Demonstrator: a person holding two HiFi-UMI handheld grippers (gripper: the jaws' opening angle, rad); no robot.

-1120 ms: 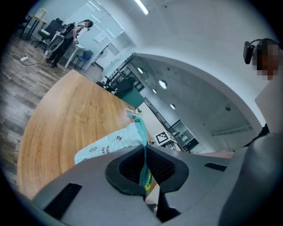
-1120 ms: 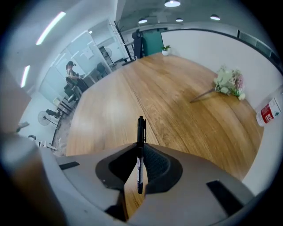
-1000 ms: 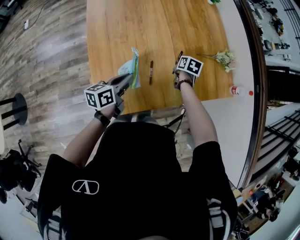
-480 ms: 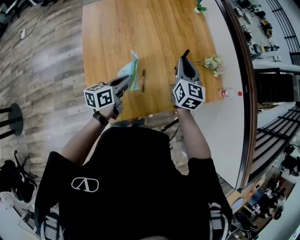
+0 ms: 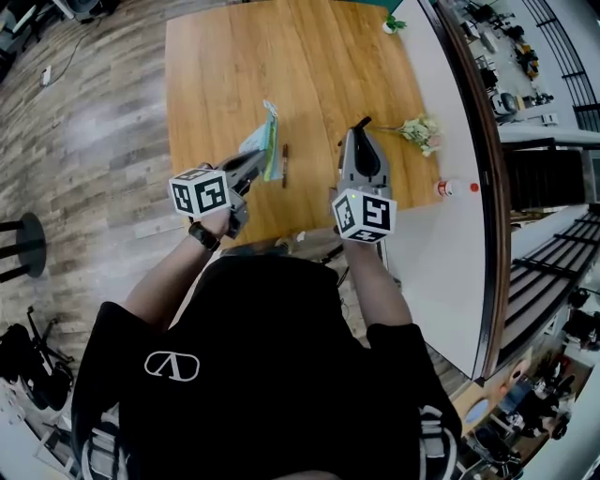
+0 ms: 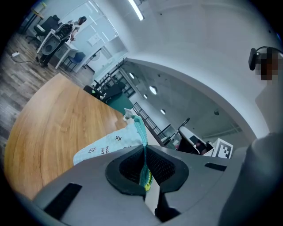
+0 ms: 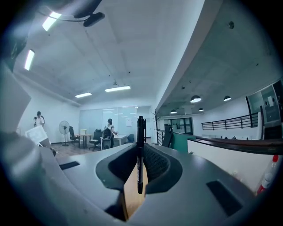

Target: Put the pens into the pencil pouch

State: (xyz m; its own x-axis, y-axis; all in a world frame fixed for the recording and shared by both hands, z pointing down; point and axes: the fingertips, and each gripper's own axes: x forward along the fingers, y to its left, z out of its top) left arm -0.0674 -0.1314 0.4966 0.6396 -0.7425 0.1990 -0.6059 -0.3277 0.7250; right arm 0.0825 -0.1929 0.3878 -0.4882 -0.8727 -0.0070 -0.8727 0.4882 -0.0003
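Note:
My left gripper (image 5: 258, 161) is shut on the teal zipper edge of a light blue pencil pouch (image 5: 262, 141), which hangs lifted above the wooden table (image 5: 216, 75); the left gripper view shows the pouch (image 6: 110, 143) pinched between the pads. My right gripper (image 5: 354, 131) is shut on a black pen (image 7: 140, 152) that stands upright between the jaws, its tip (image 5: 363, 122) poking out in the head view. A second dark pen (image 5: 285, 165) lies on the table just right of the pouch, between the two grippers.
A small bunch of flowers (image 5: 418, 129) lies at the table's right edge. A bottle with a red cap (image 5: 456, 187) sits on the white surface to the right. A small green plant (image 5: 395, 22) stands at the far right corner.
My right gripper has risen from the table with the black pen and turned from pointing down to level. The left gripper lifted the pouch slightly.

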